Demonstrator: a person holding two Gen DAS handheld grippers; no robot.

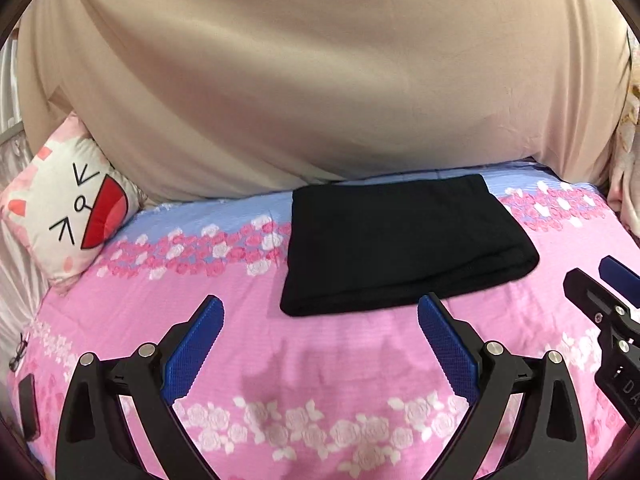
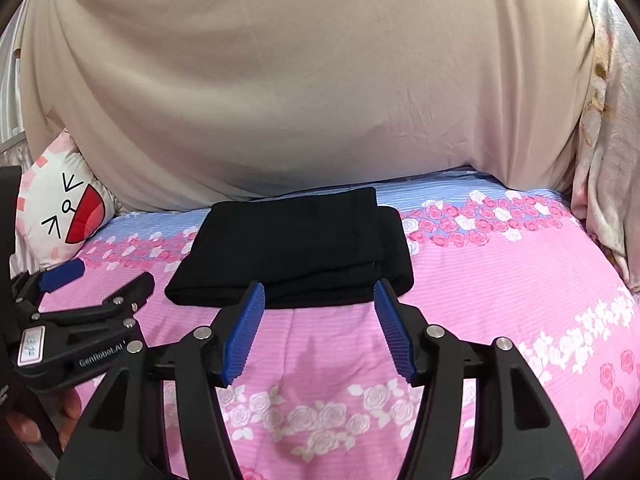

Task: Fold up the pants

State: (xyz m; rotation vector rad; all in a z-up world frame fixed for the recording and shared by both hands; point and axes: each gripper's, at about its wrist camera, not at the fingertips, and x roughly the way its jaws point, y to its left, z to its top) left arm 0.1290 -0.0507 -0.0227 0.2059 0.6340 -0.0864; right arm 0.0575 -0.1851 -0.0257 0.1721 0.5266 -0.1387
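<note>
Black pants (image 1: 404,244) lie folded into a compact rectangle on the pink flowered bedspread (image 1: 320,360), near the beige cover at the back. In the right wrist view the same pants (image 2: 296,248) rest just beyond my right gripper (image 2: 320,296), which stands open with nothing between its blue pads. My left gripper (image 1: 320,312) is open too, hovering in front of the pants' near edge, apart from the fabric. Each gripper shows in the other's view: the right gripper (image 1: 612,292) at the right edge, the left gripper (image 2: 100,276) at the left edge.
A large beige cloth-covered bulk (image 1: 320,80) rises behind the pants. A cat-face cushion (image 1: 68,208) leans at the back left. A dark flat object (image 1: 30,408) and glasses (image 1: 18,356) lie at the bed's left edge. A floral curtain (image 2: 608,140) hangs at the right.
</note>
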